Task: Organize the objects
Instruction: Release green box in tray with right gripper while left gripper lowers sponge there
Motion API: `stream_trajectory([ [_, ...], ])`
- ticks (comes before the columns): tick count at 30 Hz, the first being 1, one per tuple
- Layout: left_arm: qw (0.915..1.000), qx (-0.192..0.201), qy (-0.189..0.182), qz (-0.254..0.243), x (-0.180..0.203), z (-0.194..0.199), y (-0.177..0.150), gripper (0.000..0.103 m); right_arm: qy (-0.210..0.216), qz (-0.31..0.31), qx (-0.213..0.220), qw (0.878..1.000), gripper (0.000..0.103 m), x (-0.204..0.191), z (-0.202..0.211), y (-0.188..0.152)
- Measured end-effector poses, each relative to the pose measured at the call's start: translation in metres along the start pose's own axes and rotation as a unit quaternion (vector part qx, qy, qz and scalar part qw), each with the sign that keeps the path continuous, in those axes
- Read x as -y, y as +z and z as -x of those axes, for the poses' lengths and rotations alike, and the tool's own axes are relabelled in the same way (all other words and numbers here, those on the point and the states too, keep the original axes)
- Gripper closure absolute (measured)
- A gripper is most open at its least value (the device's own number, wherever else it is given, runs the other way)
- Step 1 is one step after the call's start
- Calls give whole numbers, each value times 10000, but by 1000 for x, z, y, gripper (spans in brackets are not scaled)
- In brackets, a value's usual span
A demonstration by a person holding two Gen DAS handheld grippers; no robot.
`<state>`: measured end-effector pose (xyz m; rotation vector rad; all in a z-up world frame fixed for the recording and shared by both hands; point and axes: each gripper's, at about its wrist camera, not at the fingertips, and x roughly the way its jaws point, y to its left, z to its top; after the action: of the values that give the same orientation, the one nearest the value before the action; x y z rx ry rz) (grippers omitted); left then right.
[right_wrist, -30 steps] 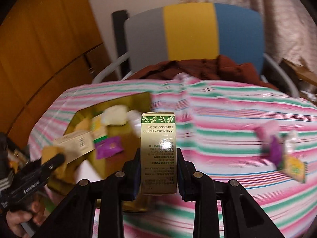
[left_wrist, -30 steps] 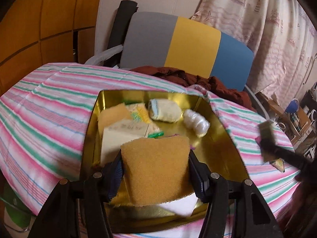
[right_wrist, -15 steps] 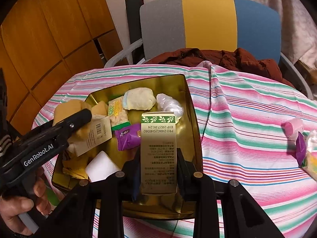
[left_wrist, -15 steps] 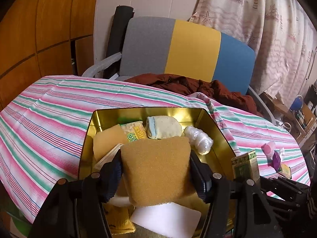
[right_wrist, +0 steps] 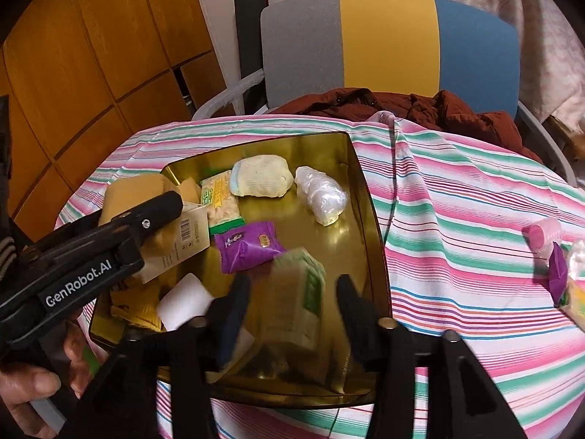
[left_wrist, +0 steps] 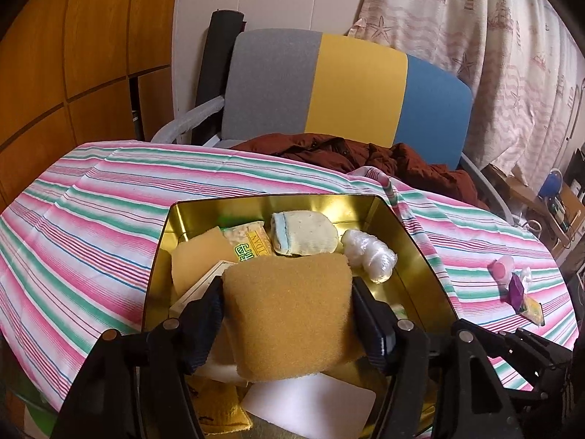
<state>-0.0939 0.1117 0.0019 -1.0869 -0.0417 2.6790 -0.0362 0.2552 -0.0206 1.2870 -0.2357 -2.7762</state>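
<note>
One "GenRobot.AI"-marked left gripper (right_wrist: 146, 216) pinches a sponge (left_wrist: 289, 314); right gripper (right_wrist: 292, 292) jaws spread around a blurred box (right_wrist: 296, 300).

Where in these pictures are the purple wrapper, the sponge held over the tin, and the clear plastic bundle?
purple wrapper (right_wrist: 248, 250): right wrist view, middle of its printed face.
sponge (left_wrist: 289, 314): left wrist view, centre of its top face, between the fingers.
clear plastic bundle (right_wrist: 321, 195): right wrist view, middle of the crinkled wrap.

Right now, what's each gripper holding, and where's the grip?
Left gripper: shut on the tan rectangular foam sponge, pinched across its two side edges. Right gripper: open, holding nothing; the blurred green-and-beige carton sits loose between the fingers.
</note>
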Motion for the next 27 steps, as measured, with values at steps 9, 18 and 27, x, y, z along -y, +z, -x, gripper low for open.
stream_trajectory([
  [9,10000,19,-1,-30,2,7,-4,35,12,-84,284,9996,9,0,13,-3],
  [18,10000,4,-52,47,-2,11,-14,30,-188,155,552,9982,0,-9,19,-12],
  [27,9999,4,-83,85,-5,17,-22,26,-269,3,586,9979,0,2,25,-20],
])
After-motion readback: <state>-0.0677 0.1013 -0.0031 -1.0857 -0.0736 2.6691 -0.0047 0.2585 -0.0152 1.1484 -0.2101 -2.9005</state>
